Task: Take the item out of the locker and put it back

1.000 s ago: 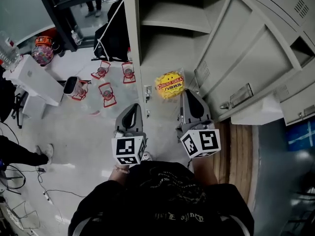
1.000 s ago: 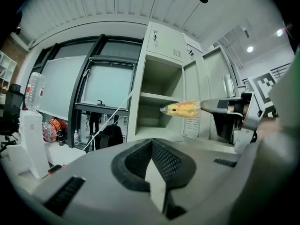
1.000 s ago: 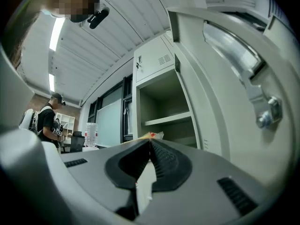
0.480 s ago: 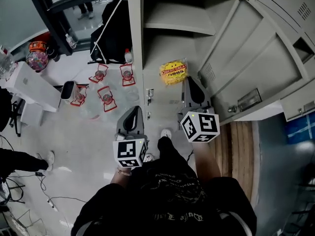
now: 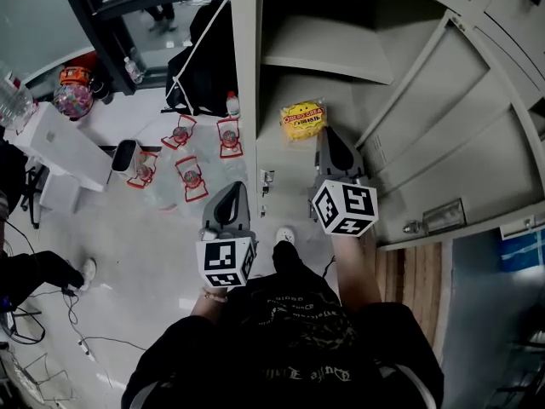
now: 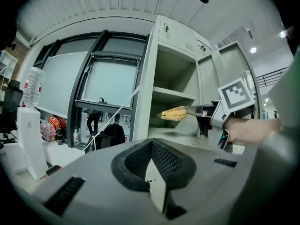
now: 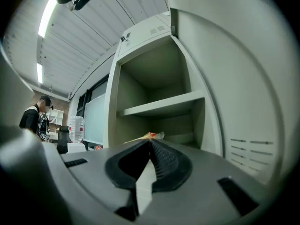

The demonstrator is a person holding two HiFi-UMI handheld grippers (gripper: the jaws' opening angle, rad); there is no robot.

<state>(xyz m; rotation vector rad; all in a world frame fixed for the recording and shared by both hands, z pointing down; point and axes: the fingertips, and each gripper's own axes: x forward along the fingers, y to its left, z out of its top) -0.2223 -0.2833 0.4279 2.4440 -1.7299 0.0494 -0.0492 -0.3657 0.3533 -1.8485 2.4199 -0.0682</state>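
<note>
My right gripper [image 5: 323,136] has its fingers clenched on the near edge of the bag [image 5: 304,119], a yellow snack pack with red print. In the right gripper view only a crumpled corner of it pokes out above the closed tips. I hold the bag level in the air at the mouth of the open locker [image 5: 249,75]. It sits below the shelf [image 5: 328,45] and clear of the compartment's bottom, where its shadow falls. The left gripper view shows this from the side: the bag sticks straight out from the right fingers towards the opening, touching nothing else. The locker's door [image 5: 460,118] stands swung wide to the right of my right arm. My left gripper [image 5: 233,190] hangs lower and to the left, outside the locker and over the floor [image 5: 145,254]. Its fingers are pressed together with nothing between them. Its marker cube is near my chest, and the right one is further forward. Left of the locker, a few small red-framed things [image 5: 192,175] sit on the floor. A white box [image 5: 60,147] lies beyond them, with a clear bottle [image 6: 33,86] standing on it.
</note>
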